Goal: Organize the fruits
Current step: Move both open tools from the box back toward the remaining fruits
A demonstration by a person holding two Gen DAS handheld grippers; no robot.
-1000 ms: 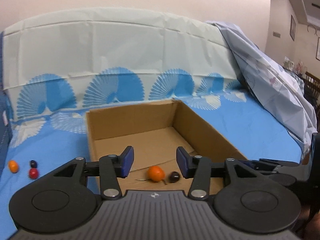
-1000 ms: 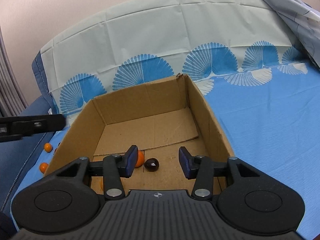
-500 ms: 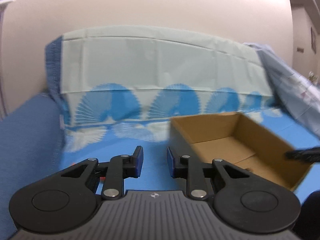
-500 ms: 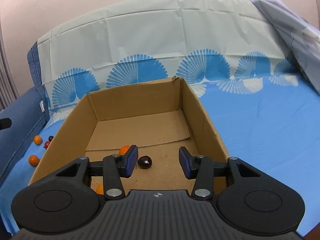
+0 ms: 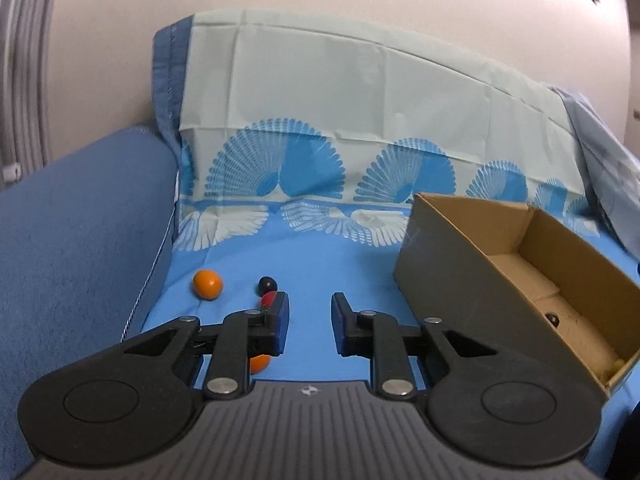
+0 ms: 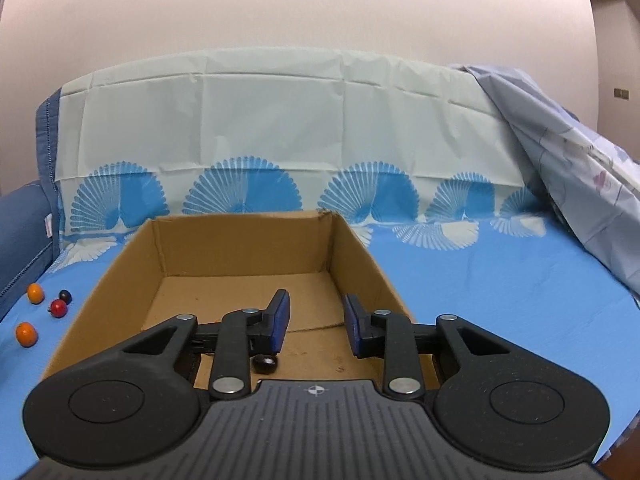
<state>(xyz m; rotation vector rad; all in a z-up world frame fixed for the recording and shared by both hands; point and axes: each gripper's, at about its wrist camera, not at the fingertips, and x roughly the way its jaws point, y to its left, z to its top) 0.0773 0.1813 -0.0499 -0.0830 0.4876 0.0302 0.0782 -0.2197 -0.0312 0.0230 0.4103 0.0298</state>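
Fingers [image 5: 280, 320] of the left gripper [image 5: 310, 322] are being closed, and only blue cloth [image 5: 340, 264] is seen in the gap between them. Fingers [image 6: 278, 320] of the right gripper [image 6: 315, 322] are being closed too, with nothing pinched, only the box floor behind the gap.

Four little fruits are seen on the cloth, outside the cardboard box [image 5: 472, 296]. A round orange fruit [image 5: 207, 284] is found at about ten o'clock from the left gripper. A dark fruit [image 5: 267, 285] is placed just beside a red fruit [image 5: 269, 299], which is partly hidden by the left finger. Another orange fruit [image 5: 259, 363] is half hidden under that finger. All are nearly round, so no long side can be told.

Both grippers are tipped a little downward. The right one is held over the near end of the box [image 6: 360, 248], whose long side is pointed away at twelve o'clock. A shiny dark fruit [image 6: 264, 364] is seen on the box floor at about seven o'clock from the right gripper. An orange spot is glimpsed behind the left finger there.
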